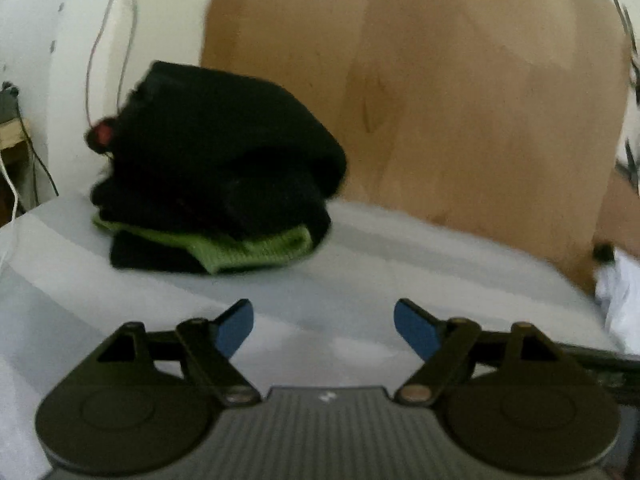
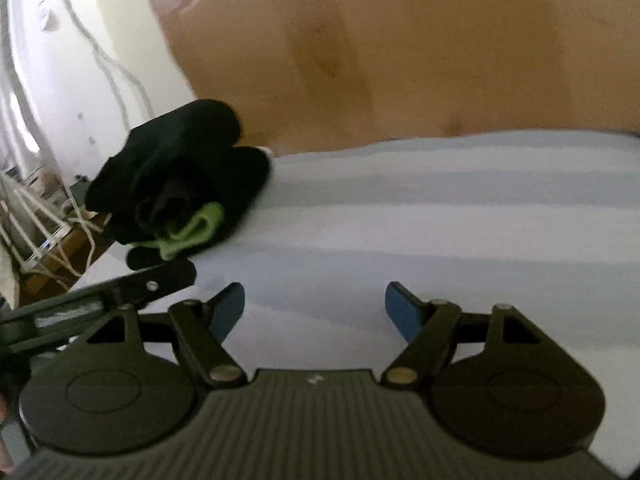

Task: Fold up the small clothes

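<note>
On the striped sheet (image 1: 120,300), in the left wrist view, a pile (image 1: 216,168) of dark folded clothes with a green piece (image 1: 256,250) near its bottom sits well ahead of the left tool (image 1: 324,328) and off to its left. That tool's blue pads (image 1: 236,328) stand spread with nothing between them. Behind the pile rises a brown board (image 1: 460,100). The picture is smeared, so edges are hard to read.

In the right wrist view, the same pile (image 2: 180,176) lies far left, at the sheet's (image 2: 440,200) near-left corner, close to the edge. The right tool (image 2: 316,312) is also spread and empty, pointing at bare sheet, with the pile well off its line. The left tool's arm (image 2: 120,284) crosses low on the left, near the pile.

I judge the risk to be a nudge: the pile looks loosely stacked and near the edge, so a passing tool could topple it or push it off.
</note>
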A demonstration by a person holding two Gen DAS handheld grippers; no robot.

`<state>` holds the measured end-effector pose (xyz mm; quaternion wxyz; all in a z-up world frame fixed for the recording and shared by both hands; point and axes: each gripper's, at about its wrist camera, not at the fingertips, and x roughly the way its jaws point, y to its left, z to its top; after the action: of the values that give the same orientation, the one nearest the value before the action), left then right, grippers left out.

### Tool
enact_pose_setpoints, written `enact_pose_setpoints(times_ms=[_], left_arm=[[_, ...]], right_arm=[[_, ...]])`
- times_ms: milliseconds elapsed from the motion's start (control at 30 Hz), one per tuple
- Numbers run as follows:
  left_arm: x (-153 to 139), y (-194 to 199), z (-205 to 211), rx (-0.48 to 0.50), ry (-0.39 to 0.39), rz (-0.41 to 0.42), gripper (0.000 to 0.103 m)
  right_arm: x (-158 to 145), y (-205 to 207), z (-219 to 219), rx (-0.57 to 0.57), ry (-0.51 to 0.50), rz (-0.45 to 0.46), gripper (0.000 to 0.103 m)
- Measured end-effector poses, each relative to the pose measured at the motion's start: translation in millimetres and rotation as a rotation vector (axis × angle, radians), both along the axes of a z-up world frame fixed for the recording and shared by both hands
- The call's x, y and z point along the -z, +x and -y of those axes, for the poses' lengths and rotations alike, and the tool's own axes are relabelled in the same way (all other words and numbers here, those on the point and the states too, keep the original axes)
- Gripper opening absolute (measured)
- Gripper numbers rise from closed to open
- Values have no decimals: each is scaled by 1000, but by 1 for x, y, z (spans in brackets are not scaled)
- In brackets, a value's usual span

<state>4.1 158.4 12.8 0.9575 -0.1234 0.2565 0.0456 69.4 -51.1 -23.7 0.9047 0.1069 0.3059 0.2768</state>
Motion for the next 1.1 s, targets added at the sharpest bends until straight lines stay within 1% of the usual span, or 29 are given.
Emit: enact_pose_setpoints(times_ms=[33, 100, 167, 233, 333, 433, 600, 700, 1100], left_arm=[[1, 1, 6, -7, 41, -11, 72], [-1, -4, 15, -24, 102, 19, 74], [-1, -3, 20, -40, 138, 12, 74], [-1, -3, 22, -50, 148, 6, 78], [-2, -5, 20, -90, 151, -5, 78], [-2, -7, 20, -135, 167, -11, 80], [-3, -10, 27, -200, 217, -25, 81], [-3, -12, 29, -231, 240, -33, 81], [-2, -30, 37, -334, 294, -73, 84]], right_arm=[[-1, -4, 6, 21, 19, 6, 80], [-2, -6, 5, 47, 35, 21, 80], [-1, -7, 5, 59, 34, 35, 80], [2, -2, -1, 57, 17, 24, 81], [2, 1, -6, 52, -11, 10, 81], [0, -8, 3, 37, -28, 28, 82], [-1, -13, -6, 19, -62, 65, 83], [0, -16, -7, 3, -75, 71, 83], [-2, -39, 7, -43, -72, 118, 84]])
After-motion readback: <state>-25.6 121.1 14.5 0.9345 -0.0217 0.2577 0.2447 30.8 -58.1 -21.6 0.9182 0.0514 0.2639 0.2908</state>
